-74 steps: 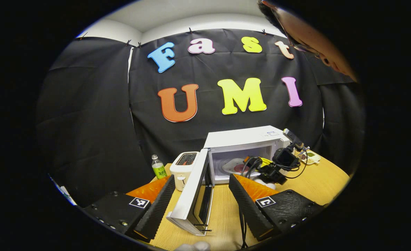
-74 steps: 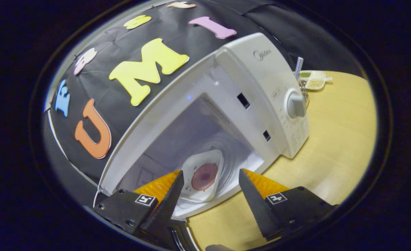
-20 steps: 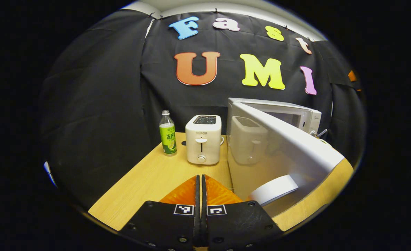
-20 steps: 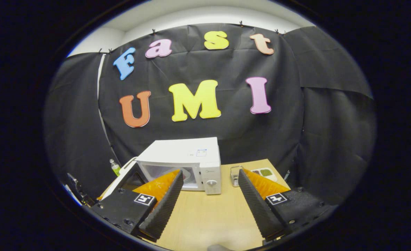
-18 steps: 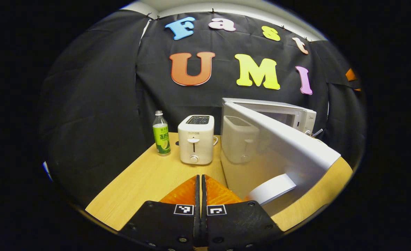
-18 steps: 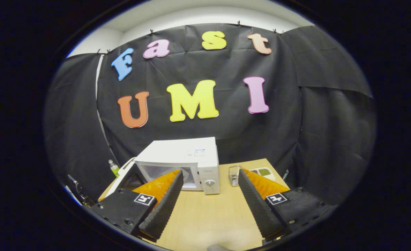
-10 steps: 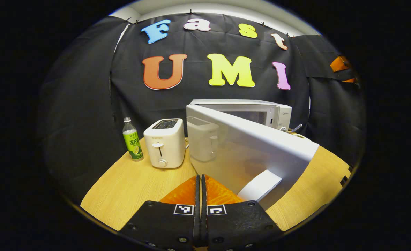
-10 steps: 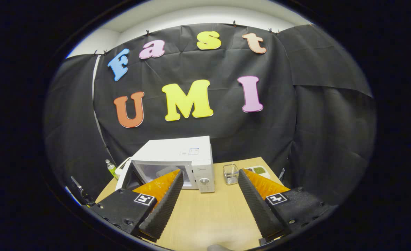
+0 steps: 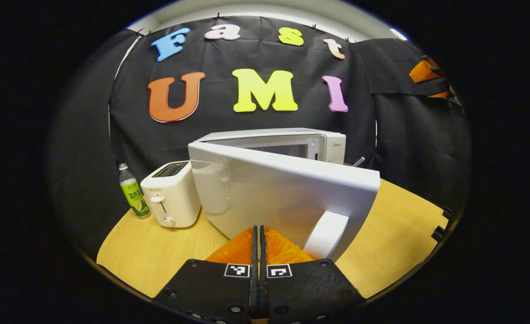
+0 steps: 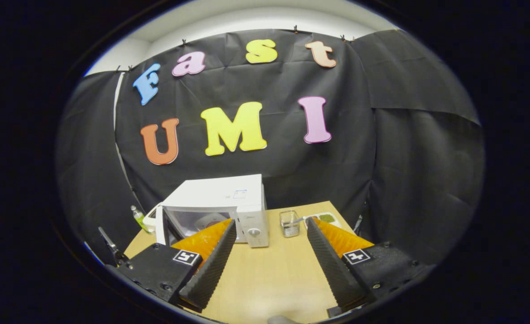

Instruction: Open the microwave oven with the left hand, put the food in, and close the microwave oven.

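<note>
A: L gripper [image 9: 259, 234] — what's it doing?
B: Fingers are pressing flat together w/ nothing between them; the tips are sitting right at the outer face of the door [image 9: 287, 193], near its lower edge, just left of the handle [image 9: 325, 234]; can't tell if they're touching it.
A: And the door?
B: It's standing part open, hinged on the left, swung out from the microwave [image 9: 292, 141]; in the left gripper view it's hiding most of the cavity.
A: Food?
B: In the right gripper view a plate [image 10: 206, 221] w/ something reddish on it is sitting inside the microwave [image 10: 220, 198]; it's showing through the gap betw. door [image 10: 160, 225] and body — food itself is too small to make out.
A: R gripper [image 10: 267, 245]?
B: Fingers are spread wide, holding nothing; it's hanging over the table [image 10: 269, 274], well back from the oven.
A: Anything else on the table?
B: A toaster [image 9: 171, 194] is standing just left of the door; a bottle [image 9: 133, 191] is standing left of that; right of the oven there's a clear cup [image 10: 288, 223] w/ a straw, then a small dish [image 10: 325, 218] beyond it.
</note>
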A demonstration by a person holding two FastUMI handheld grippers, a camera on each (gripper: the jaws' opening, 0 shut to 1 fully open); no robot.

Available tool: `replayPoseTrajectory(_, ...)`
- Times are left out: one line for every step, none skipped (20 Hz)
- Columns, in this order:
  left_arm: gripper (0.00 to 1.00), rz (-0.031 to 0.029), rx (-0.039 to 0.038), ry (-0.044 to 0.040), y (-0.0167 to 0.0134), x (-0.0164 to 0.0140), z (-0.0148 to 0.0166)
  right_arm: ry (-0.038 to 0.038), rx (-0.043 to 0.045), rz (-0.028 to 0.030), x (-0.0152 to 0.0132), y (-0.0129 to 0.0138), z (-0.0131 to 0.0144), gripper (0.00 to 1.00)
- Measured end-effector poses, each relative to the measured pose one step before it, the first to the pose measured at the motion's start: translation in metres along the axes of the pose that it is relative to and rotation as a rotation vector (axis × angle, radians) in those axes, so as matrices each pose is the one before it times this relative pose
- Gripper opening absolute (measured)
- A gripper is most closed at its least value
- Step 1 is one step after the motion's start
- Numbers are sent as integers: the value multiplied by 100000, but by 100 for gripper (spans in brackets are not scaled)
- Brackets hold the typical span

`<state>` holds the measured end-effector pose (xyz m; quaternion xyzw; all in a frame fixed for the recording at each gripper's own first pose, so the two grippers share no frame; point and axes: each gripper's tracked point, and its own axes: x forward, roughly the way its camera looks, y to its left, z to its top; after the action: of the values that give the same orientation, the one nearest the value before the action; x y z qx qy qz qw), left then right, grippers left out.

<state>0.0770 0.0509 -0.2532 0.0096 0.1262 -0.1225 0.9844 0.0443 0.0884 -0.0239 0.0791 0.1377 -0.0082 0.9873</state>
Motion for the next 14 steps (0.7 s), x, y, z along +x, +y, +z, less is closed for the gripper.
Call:
replayPoseTrajectory(0,-1222,496,-544,-672,500,296,-215,241,-595,-33,-349,245,100)
replayPoseTrajectory(0,-1077,734,-406,-573,538,219,-49,-40,-518,-89,-407,4,92)
replayPoseTrajectory(0,-1031,868,-396,-556,538,275,-72,-45,-608,-71,-374,120,92)
replayPoseTrajectory(0,-1159,917,-526,-599,574,334,182,-303,-450,152,-391,67,100)
replayPoseTrajectory(0,-772,874,-379,-549,617,265,58,-442,-707,61,-485,67,100)
replayPoseTrajectory(0,-1055,859,-256,-492,555,227,251,-460,-702,126,-438,111,100)
replayPoseTrajectory(0,-1556,564,-327,-680,599,241,603,-155,-575,115,-515,-85,100)
replayPoseTrajectory(0,-1272,761,-429,-615,669,291,529,296,-542,62,-510,-172,100)
replayPoseTrajectory(0,-1100,1172,-492,-543,676,349,521,152,-653,105,-438,34,92)
replayPoseTrajectory(11,-858,994,-36,-436,756,204,452,32,-851,83,-651,-134,100)
replayPoseTrajectory(0,-702,698,-286,-465,667,253,374,26,-676,101,-499,-9,92)
replayPoseTrajectory(0,-960,208,-441,-468,817,362,300,-24,-553,87,-449,7,100)
replayPoseTrajectory(0,-720,-63,-544,-436,723,360,391,-107,-676,67,-427,2,92)
replayPoseTrajectory(0,-567,43,-588,-325,710,338,5,-27,-497,35,-437,21,92)
